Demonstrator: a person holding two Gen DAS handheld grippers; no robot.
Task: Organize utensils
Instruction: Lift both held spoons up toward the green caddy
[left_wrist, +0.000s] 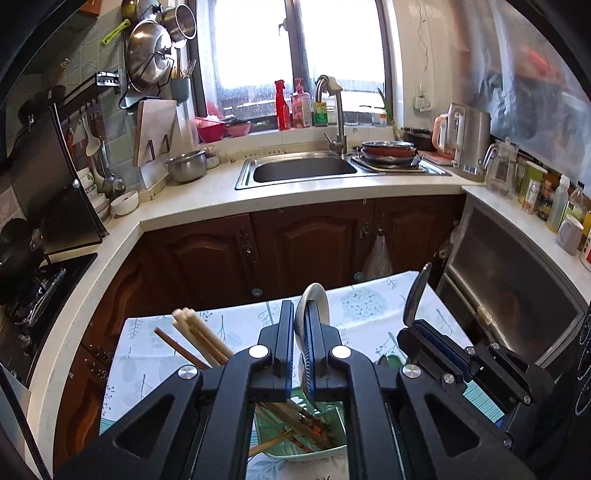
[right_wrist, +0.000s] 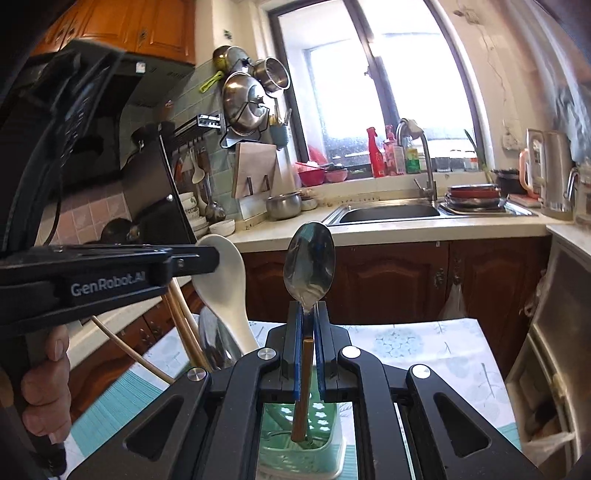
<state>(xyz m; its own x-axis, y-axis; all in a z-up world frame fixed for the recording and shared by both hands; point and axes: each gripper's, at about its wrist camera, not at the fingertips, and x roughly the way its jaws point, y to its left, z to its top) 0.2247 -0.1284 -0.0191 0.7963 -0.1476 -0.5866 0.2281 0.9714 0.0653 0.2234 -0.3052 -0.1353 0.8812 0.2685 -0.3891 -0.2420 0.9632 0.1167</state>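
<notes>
My left gripper (left_wrist: 300, 321) is shut on a white ceramic spoon (left_wrist: 317, 301), bowl upward; it also shows in the right wrist view (right_wrist: 225, 273), gripped from the left. My right gripper (right_wrist: 307, 314) is shut on a metal spoon (right_wrist: 309, 264) with a brown wooden handle, bowl upright, handle end down in a pale green utensil holder (right_wrist: 303, 450). In the left wrist view the metal spoon (left_wrist: 415, 295) shows edge-on at right. Chopsticks (left_wrist: 199, 336) stand up from a green holder (left_wrist: 295, 439) beneath my left gripper.
A table with a leaf-print cloth (left_wrist: 369, 302) stands before dark wood cabinets (left_wrist: 303, 247). Behind are a counter with a sink (left_wrist: 303, 170), a faucet (left_wrist: 332, 110), a kettle (left_wrist: 469, 140), bottles at right (left_wrist: 554, 199) and a stove at left (left_wrist: 33, 288).
</notes>
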